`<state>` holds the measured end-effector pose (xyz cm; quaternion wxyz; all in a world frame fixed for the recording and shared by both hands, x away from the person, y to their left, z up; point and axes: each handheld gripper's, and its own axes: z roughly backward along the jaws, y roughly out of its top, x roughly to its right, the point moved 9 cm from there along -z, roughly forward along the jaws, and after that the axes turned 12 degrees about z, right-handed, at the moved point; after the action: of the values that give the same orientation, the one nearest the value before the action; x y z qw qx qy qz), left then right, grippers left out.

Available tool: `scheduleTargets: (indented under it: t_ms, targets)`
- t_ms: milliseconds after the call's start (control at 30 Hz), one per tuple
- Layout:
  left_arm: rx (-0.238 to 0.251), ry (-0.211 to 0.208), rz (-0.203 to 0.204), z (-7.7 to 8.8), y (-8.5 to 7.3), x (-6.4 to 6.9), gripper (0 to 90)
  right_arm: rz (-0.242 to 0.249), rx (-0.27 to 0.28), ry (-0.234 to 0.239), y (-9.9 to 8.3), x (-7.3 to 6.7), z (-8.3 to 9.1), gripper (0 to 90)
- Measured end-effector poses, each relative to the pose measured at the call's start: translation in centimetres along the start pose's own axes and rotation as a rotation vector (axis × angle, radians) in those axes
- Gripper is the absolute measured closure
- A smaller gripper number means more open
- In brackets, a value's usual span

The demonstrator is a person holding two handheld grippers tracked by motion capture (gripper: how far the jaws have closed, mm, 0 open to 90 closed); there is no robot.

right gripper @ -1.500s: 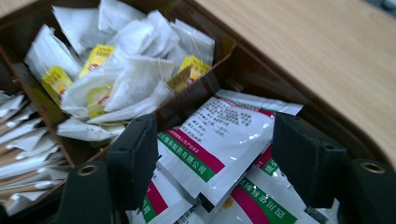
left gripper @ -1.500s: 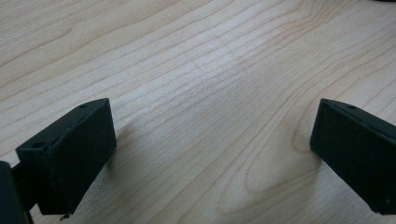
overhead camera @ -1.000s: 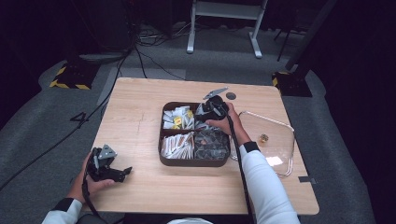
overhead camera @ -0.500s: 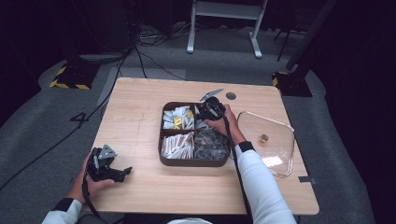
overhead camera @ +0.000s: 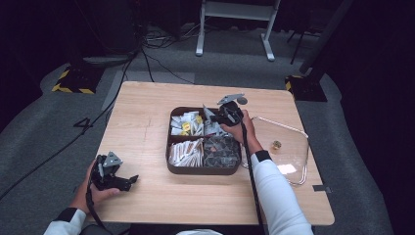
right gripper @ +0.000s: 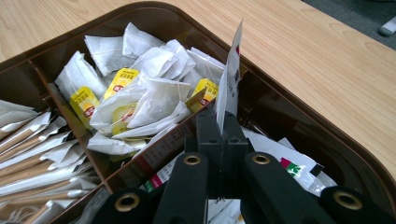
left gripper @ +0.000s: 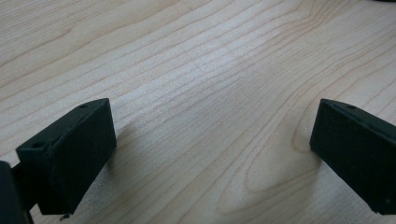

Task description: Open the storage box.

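Right gripper (right gripper: pixel 223 135) clamped on a flat white sachet (right gripper: pixel 229 79), jaws having just been closing, now pressed together with the sachet standing on edge between them and sticking up above the tips. Held over the far right compartment of a dark brown divided tray (right gripper: pixel 299 116), just beside the divider. Behind that divider, a compartment heaped with white tea bags (right gripper: pixel 154 100) bearing yellow tags; to the left, long paper sticks (right gripper: pixel 37 154) lying side by side; below the jaws, more flat sachets (right gripper: pixel 292 163) with red and green print. Seen from above, tray (overhead camera: pixel 171 169) at the middle of the wooden table (overhead camera: pixel 142 117), right gripper (overhead camera: pixel 211 114) over its far right corner, a clear lid (overhead camera: pixel 296 147) just to the right. Left gripper (overhead camera: pixel 132 180) near the table's front left edge, well apart from the tray, jaws wide apart and holding nothing, bare wood (left gripper: pixel 210 93) between them
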<state>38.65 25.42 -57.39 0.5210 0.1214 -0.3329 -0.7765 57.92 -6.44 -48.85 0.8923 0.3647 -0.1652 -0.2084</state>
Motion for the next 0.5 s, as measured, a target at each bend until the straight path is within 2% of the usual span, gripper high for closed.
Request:
scheduleTargets:
  t_ms: [267, 500]
  targets:
    - [0.0, 0.001, 0.0, 0.0, 0.0, 0.0, 0.5, -0.001, 0.036, -0.001, -0.3, 0.0, 1.4, 90.0]
    - [0.0, -0.001, 0.0, 0.0, 0.0, 0.0, 0.5, 0.006, 0.09, -0.009, 0.1, -0.1, 3.2, 90.0]
